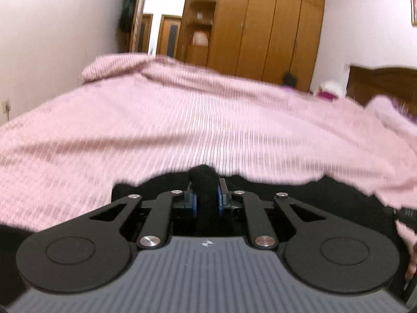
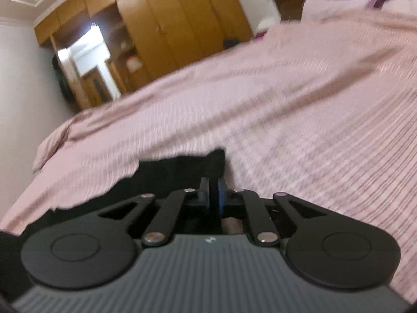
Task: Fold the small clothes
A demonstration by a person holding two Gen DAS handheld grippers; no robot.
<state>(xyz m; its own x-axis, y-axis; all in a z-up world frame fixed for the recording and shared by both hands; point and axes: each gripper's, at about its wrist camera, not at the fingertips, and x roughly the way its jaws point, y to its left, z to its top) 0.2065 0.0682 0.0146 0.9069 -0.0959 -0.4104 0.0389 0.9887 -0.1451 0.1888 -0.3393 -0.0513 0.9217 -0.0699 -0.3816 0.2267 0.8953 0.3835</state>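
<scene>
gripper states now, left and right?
Left gripper: shut on a bunch of the black garment.
Right gripper: shut on the garment's edge.

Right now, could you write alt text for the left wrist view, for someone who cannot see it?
The left gripper is shut on a bunched fold of black garment lying on a bed with a pink striped bedspread. Beyond the bed stand a wooden wardrobe and an open doorway; the picture is motion-blurred.
</scene>
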